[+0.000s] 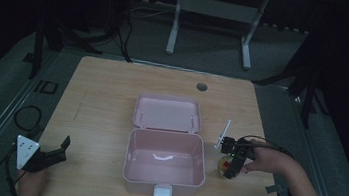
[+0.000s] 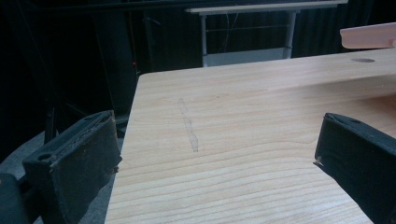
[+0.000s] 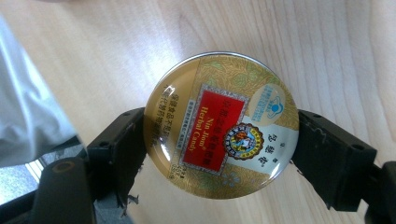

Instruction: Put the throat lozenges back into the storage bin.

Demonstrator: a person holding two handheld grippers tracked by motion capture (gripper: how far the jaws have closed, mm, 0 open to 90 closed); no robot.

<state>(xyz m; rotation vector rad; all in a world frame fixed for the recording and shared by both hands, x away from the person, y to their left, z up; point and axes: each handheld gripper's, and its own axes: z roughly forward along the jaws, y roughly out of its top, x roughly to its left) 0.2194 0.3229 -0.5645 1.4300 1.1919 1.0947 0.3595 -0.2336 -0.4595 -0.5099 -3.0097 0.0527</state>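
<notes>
My right claw (image 3: pixel 219 154) grips a round candy tin (image 3: pixel 221 125) by its rim, jaws pressed to either side, low over the table (image 1: pixel 102 99) just right of the open pink box (image 1: pixel 165 157); my left claw (image 2: pixel 215 154) gapes wide at the table's near-left edge.

Candy tin (image 3: pixel 222 126) label reads, seemingly, "Nin Jiom Herbal Candy".
</notes>
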